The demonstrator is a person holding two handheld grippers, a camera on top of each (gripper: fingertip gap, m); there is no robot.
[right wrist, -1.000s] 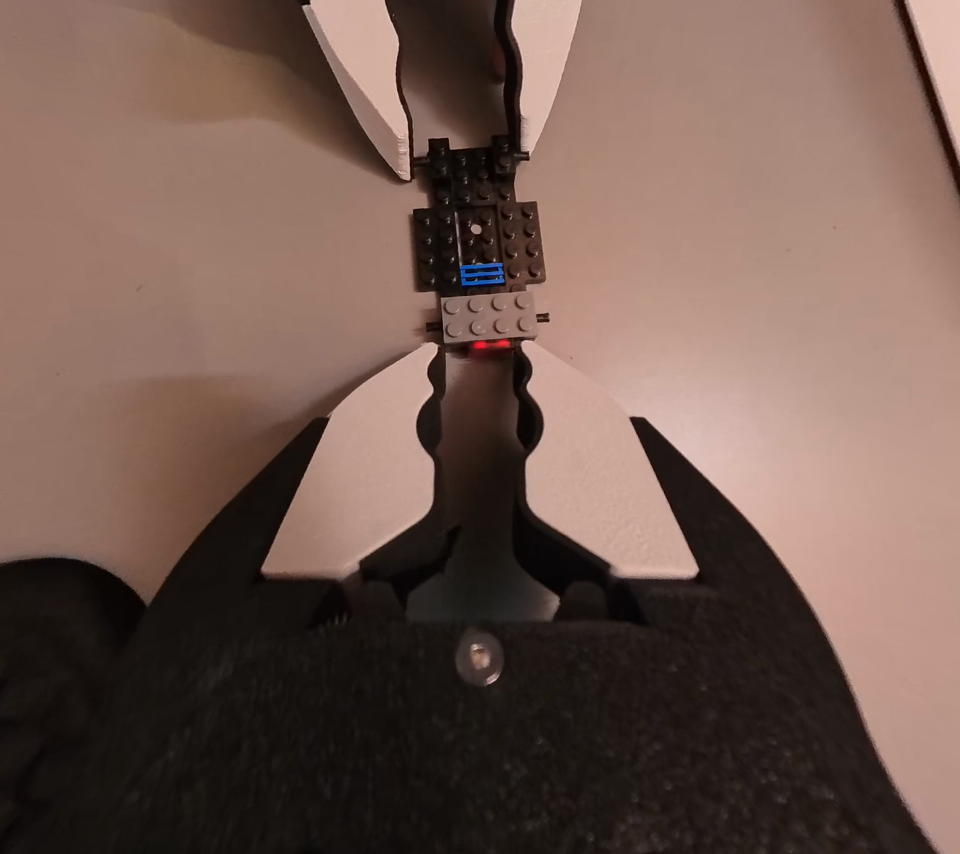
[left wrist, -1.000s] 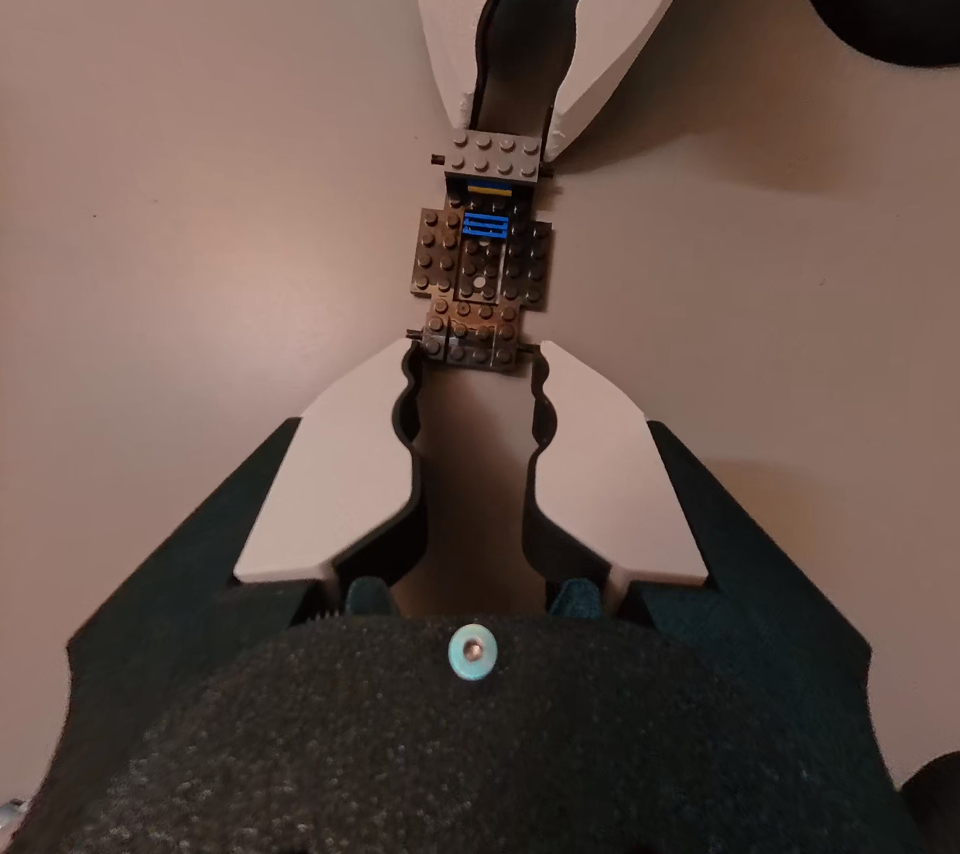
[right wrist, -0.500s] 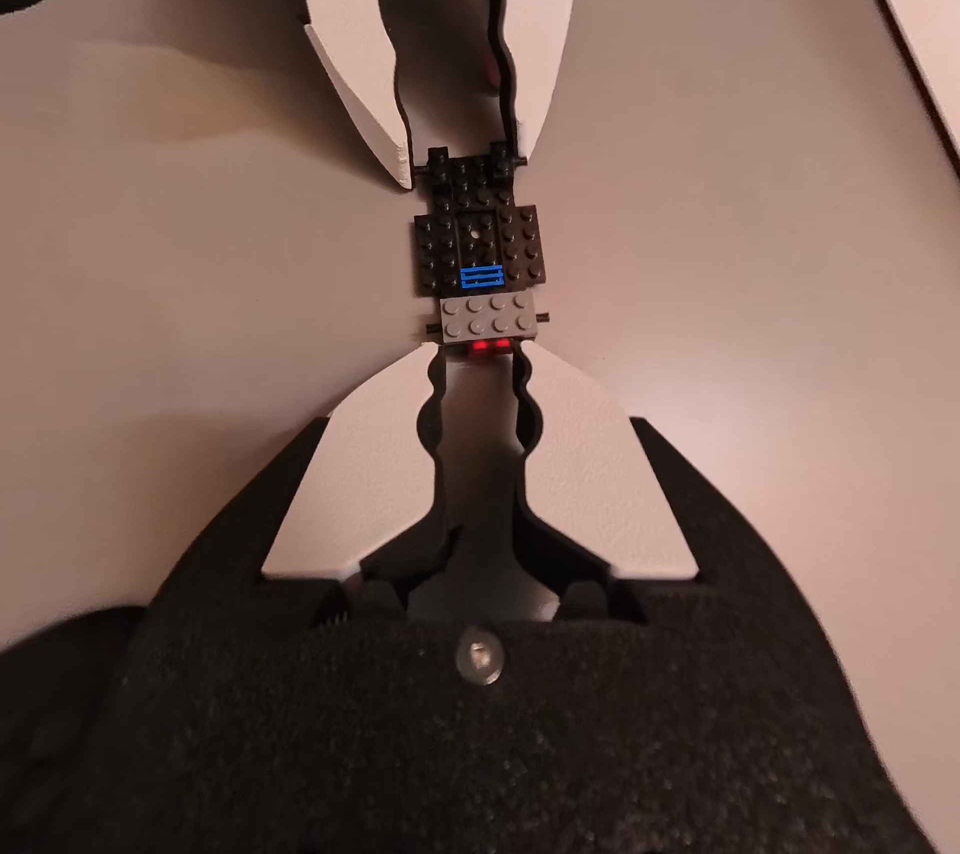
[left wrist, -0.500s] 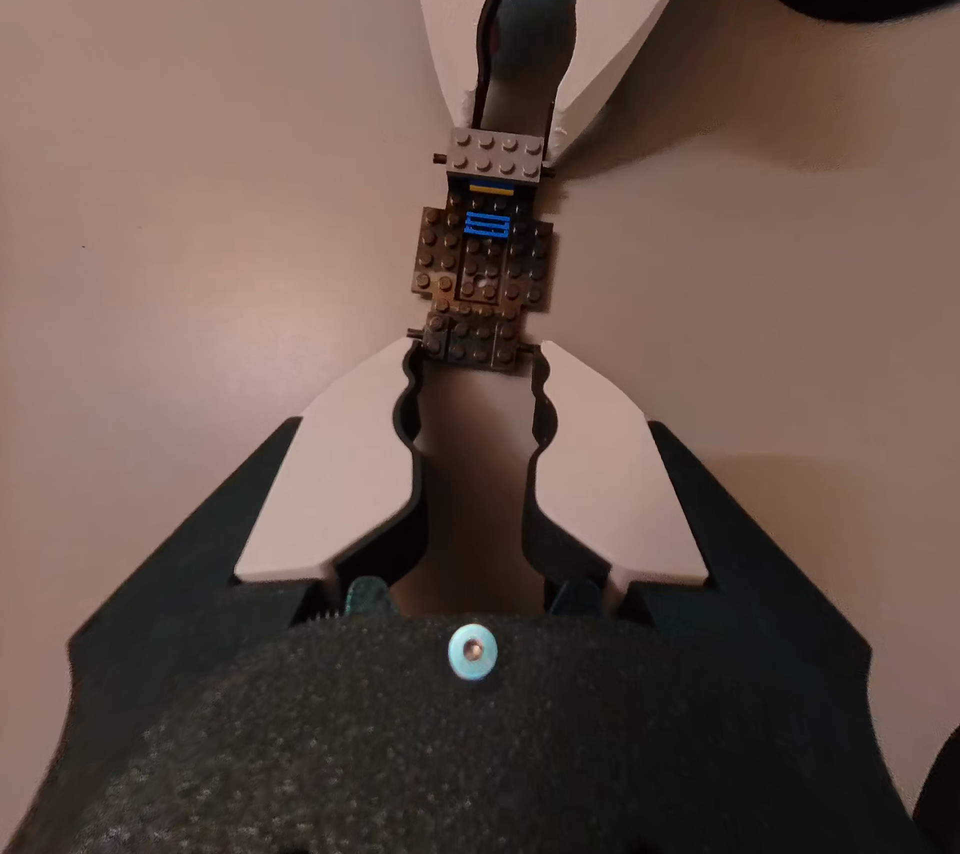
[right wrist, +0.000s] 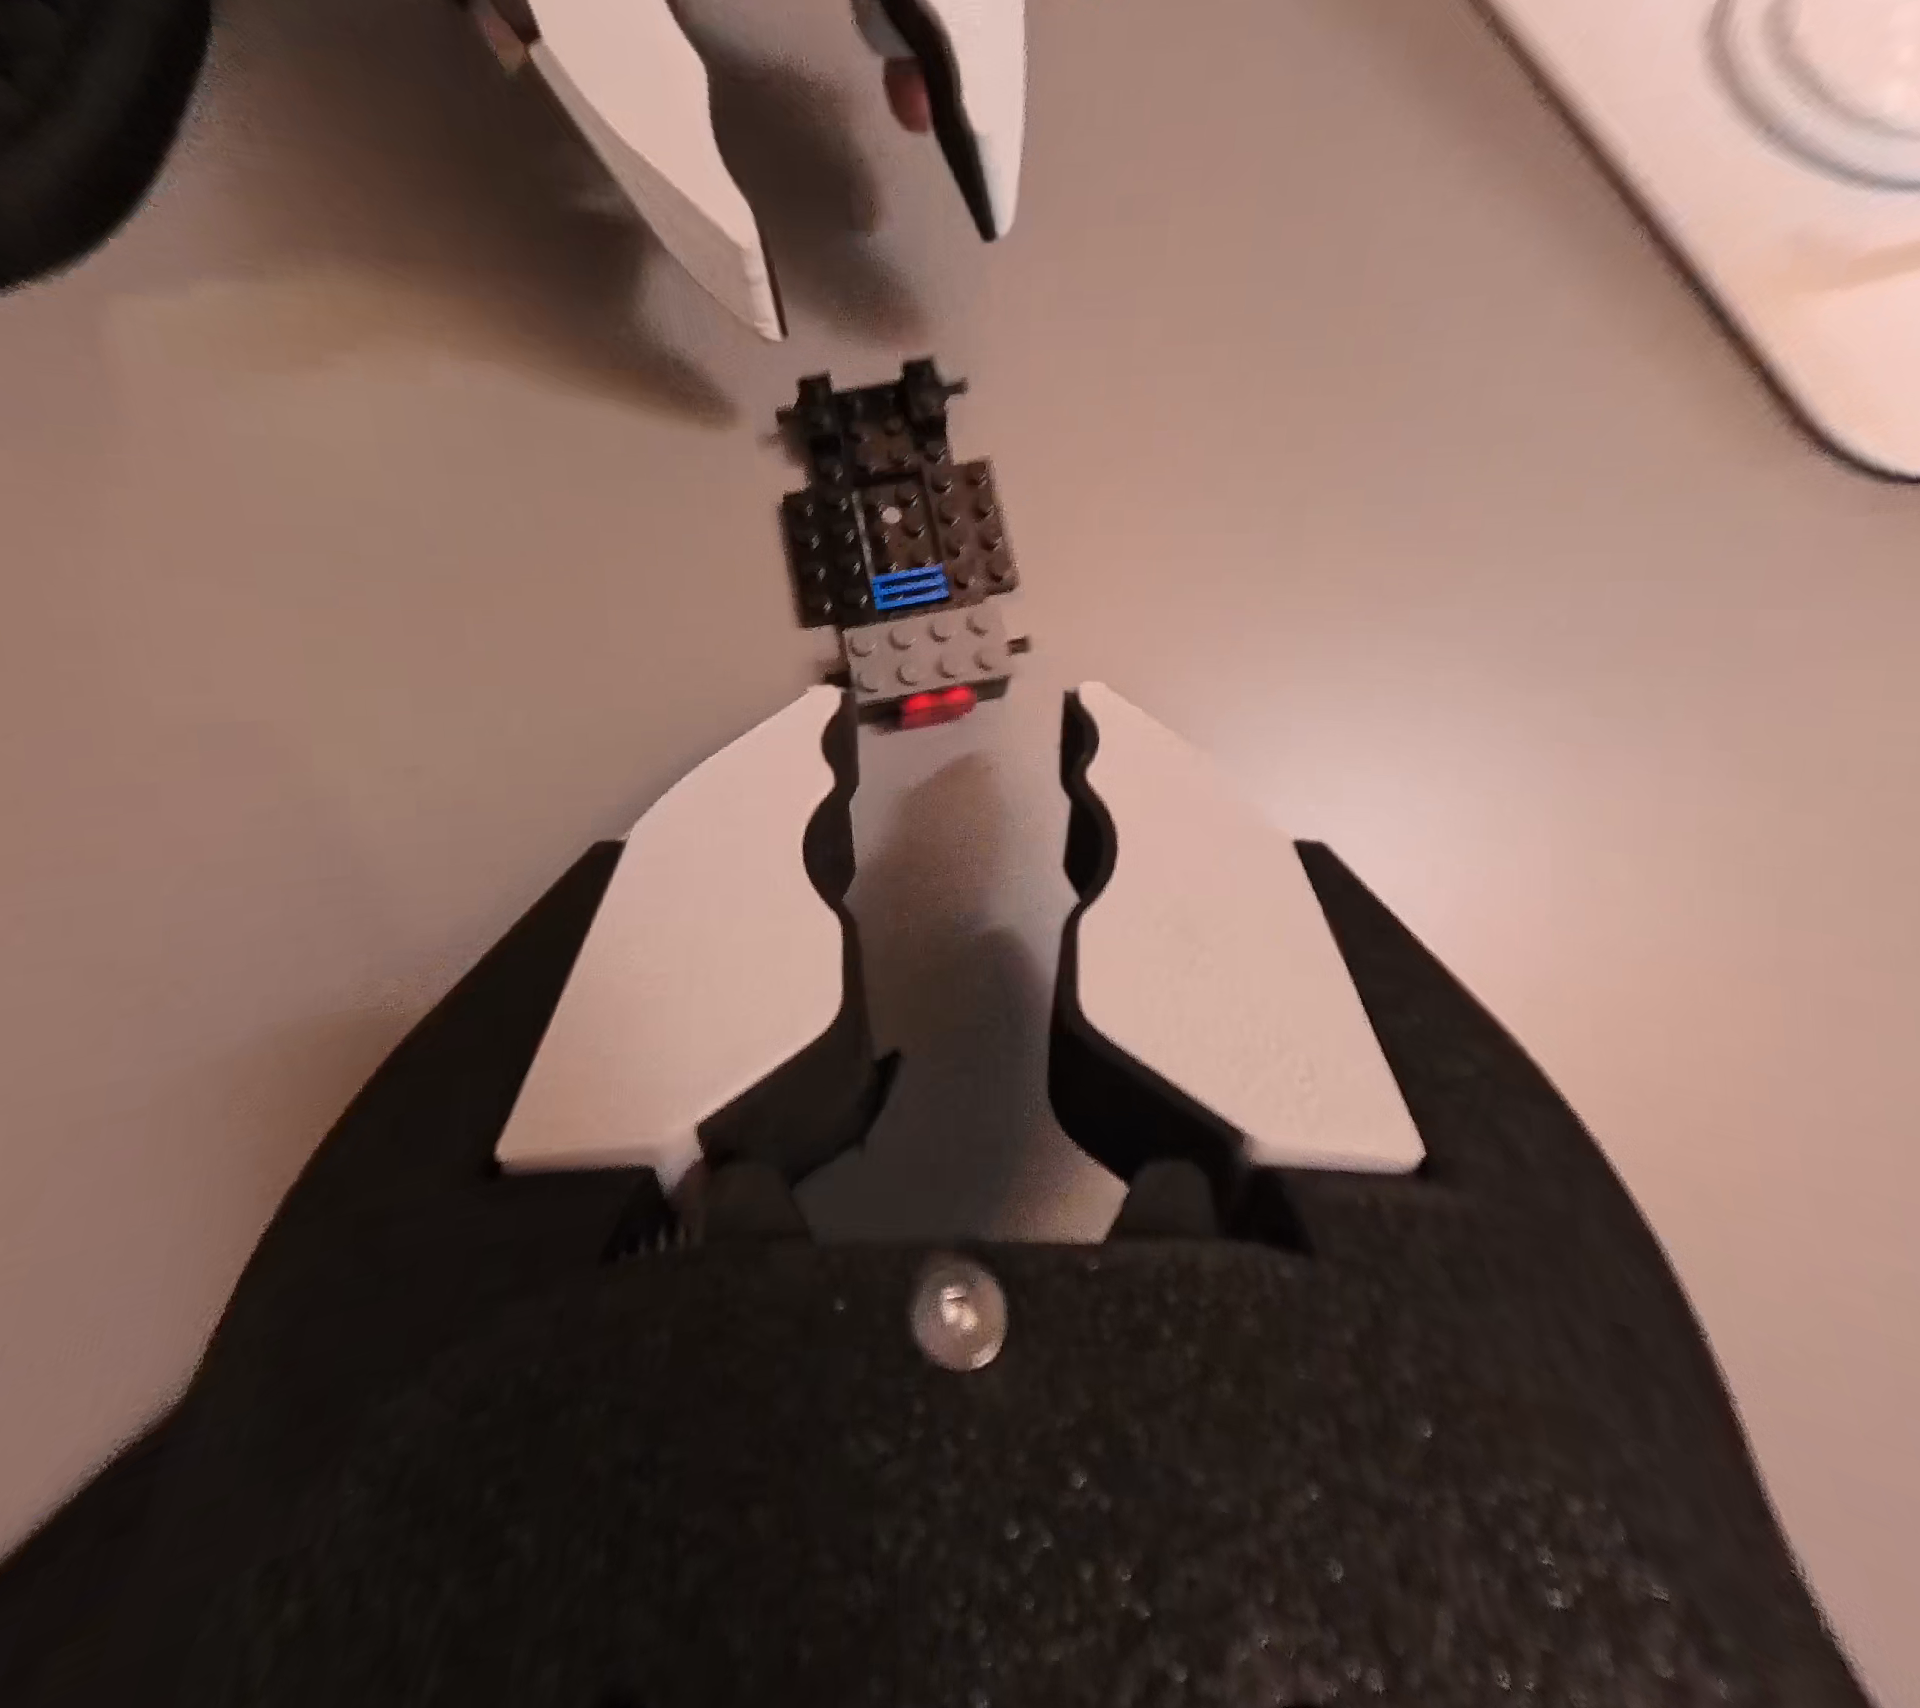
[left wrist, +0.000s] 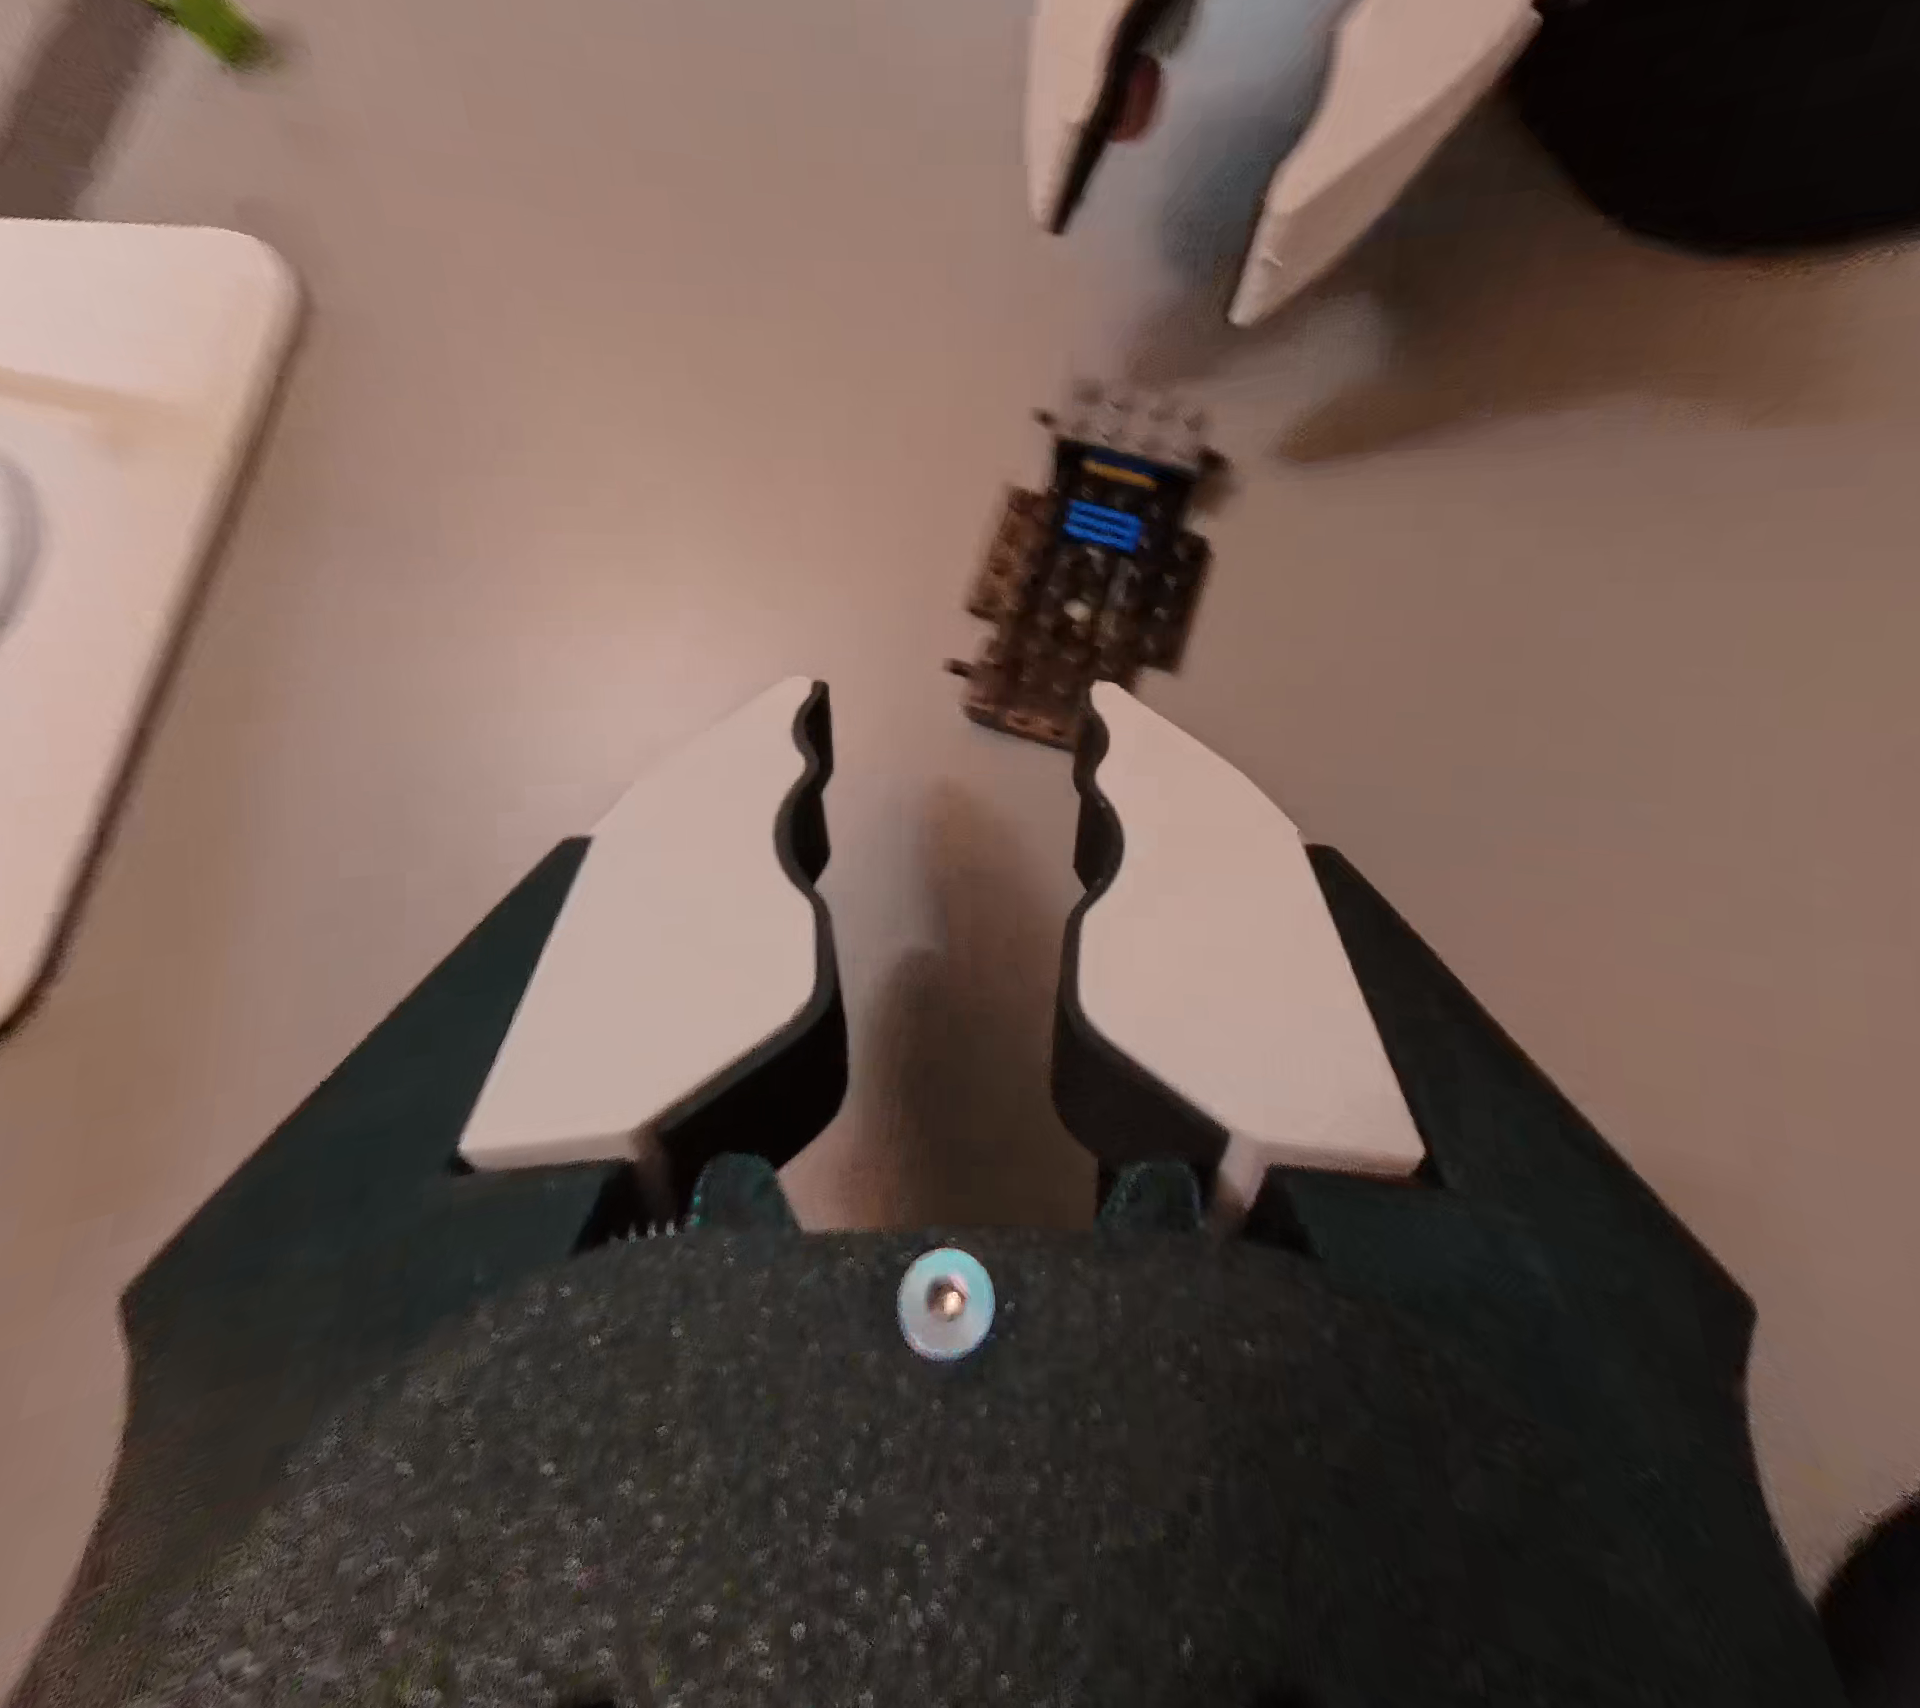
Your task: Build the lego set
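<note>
Lying flat on the counter between the two pairs of fingers, the lego chassis held by neither: left gripper spread open with its right fingertip just touching the black axle end, right gripper likewise spread and empty, tips either side of the grey end, probably so both can go for another piece while the build stays put. Looking unfinished and wheel-less: black studded plates in a cross shape, bare axle pins at both ends, a blue grille tile ahead of a grey brick, a red piece below that.
</note>
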